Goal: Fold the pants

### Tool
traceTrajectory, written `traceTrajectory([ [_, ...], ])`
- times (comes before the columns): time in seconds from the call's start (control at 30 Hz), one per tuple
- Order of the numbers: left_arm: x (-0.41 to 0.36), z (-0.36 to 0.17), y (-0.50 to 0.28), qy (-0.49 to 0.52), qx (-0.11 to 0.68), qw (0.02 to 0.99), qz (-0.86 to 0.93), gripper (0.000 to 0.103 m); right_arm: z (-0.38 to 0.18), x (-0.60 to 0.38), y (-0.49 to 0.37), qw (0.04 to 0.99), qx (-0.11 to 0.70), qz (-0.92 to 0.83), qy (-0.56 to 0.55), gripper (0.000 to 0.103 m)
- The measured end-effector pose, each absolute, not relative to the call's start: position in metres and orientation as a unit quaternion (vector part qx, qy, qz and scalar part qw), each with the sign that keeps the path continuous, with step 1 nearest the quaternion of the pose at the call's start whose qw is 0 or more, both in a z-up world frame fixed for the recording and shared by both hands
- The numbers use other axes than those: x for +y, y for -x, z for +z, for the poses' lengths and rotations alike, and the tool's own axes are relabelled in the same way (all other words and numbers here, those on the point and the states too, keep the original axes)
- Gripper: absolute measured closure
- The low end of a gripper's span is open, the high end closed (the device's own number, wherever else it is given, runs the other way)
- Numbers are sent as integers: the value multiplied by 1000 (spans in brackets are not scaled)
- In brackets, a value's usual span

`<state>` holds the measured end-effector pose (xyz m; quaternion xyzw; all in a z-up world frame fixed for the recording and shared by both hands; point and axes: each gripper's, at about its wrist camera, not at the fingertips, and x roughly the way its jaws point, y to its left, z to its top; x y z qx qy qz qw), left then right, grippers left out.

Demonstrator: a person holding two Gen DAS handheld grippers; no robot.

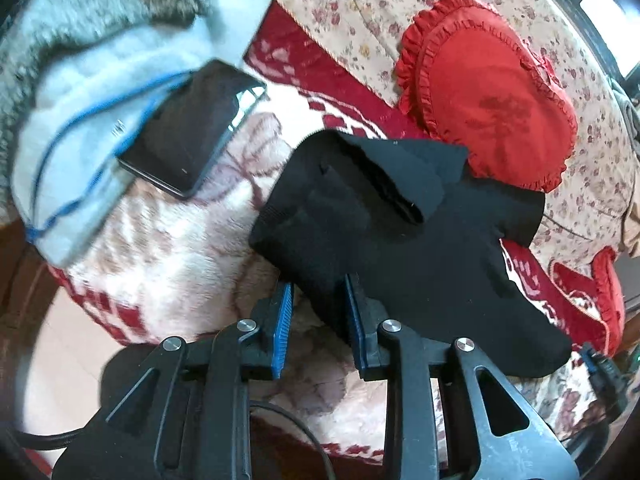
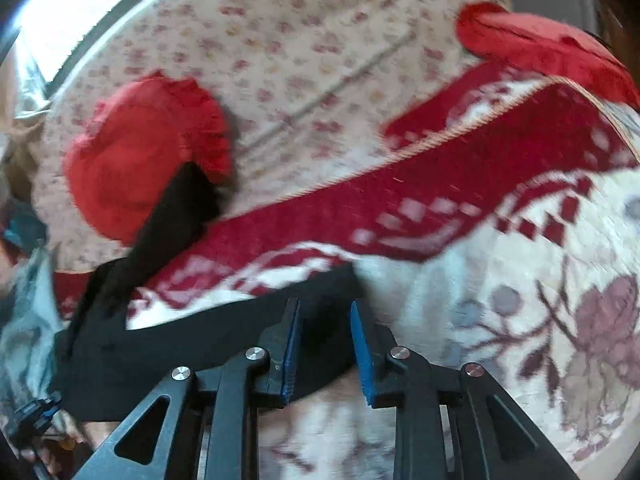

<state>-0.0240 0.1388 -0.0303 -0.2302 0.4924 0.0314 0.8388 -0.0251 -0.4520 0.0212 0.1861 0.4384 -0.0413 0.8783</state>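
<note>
1. The black knit pants (image 1: 360,216) are lying bunched up on the fluffy cream-and-red patterned blanket (image 1: 168,248). The far end is draped over the edge of the red heart-shaped ruffled cushion (image 1: 492,92), and the near end trails off toward the lower right in the left wrist view.
2. The left gripper (image 1: 316,320) is angled steeply down at the pants. Its blue ribbed pads (image 1: 282,320) stand a bit apart with a strip of black fabric in the gap. The right-hand pad looks to be touching the cloth, the left-hand one sits clear of it, so nothing's pinched.
3. The right gripper (image 2: 324,344) is also tipped steeply down. Its blue pads (image 2: 362,352) are parted too, with a band of the pants between them, and there's no clamp that I can see. This view is pretty blurry.
4. From the right side, the pants run as a dark strip from the gripper off to the left and up to the red cushion.
5. Further out: a black smartphone (image 1: 192,128) rests on a pale blue fleece garment with blue cord trim (image 1: 100,100), left of the pants and well apart from them.
6. Behind everything there's a cream floral bedsheet (image 1: 360,20), plus a second red ruffled cushion (image 1: 600,300) at the right edge.
</note>
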Motion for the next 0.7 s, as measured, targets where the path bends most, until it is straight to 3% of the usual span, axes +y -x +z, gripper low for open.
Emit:
traceTrajectory([
  [0.23, 143, -11, 34, 210, 470, 856, 45, 78, 6, -342, -8, 851, 463, 172, -178, 79],
  [0.4, 123, -24, 18, 223, 479, 849, 16, 55, -20, -256, -27, 826, 483, 256, -135, 79],
  [0.5, 109, -40, 6, 226, 491, 841, 7, 54, -37, -223, -35, 812, 504, 273, -113, 79],
  [0.57, 101, -52, -3, 218, 498, 839, 7, 45, -52, -208, -36, 806, 518, 272, -85, 79],
  [0.7, 92, -57, -14, 193, 500, 844, 17, 42, -56, -202, -43, 809, 512, 276, -85, 77],
])
